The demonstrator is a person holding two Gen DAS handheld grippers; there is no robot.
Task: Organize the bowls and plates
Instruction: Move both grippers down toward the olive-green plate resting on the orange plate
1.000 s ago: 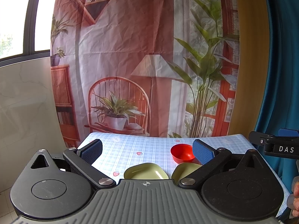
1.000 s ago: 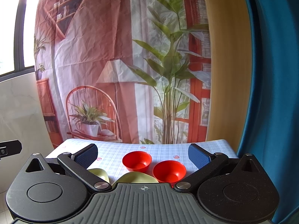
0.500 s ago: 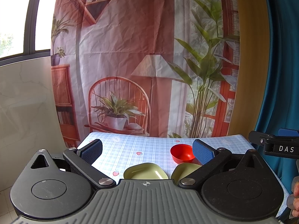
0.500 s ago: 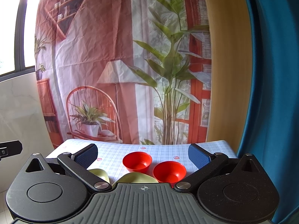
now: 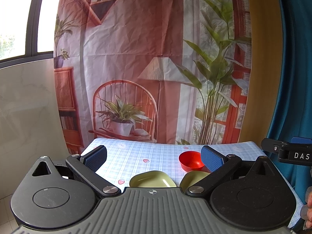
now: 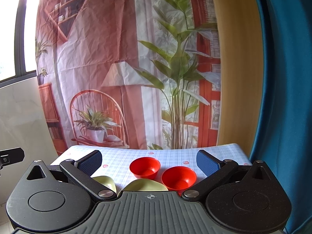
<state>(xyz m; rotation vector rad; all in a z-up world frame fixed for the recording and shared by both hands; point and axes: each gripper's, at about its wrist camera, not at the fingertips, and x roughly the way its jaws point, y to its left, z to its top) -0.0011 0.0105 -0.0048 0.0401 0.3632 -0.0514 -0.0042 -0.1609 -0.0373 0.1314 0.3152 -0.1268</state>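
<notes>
Two red bowls stand on the checked tablecloth: one point(image 6: 144, 167) farther back, one point(image 6: 178, 177) to its right and nearer. Two green plates lie in front of them: one point(image 6: 145, 185) in the middle, one point(image 6: 104, 181) to the left. The left wrist view shows one red bowl point(image 5: 191, 160) and both green plates, one point(image 5: 152, 179) in the middle and one point(image 5: 195, 177) to the right. My left gripper point(image 5: 154, 156) is open and empty, held above the table's near side. My right gripper point(image 6: 149, 160) is open and empty, also above the near side.
The table point(image 6: 224, 152) is small, with a printed backdrop curtain point(image 6: 126, 68) right behind its far edge. A blue curtain point(image 6: 282, 97) hangs on the right and a white wall point(image 5: 25, 107) is on the left. The right gripper's body point(image 5: 288, 153) shows at the left view's right edge.
</notes>
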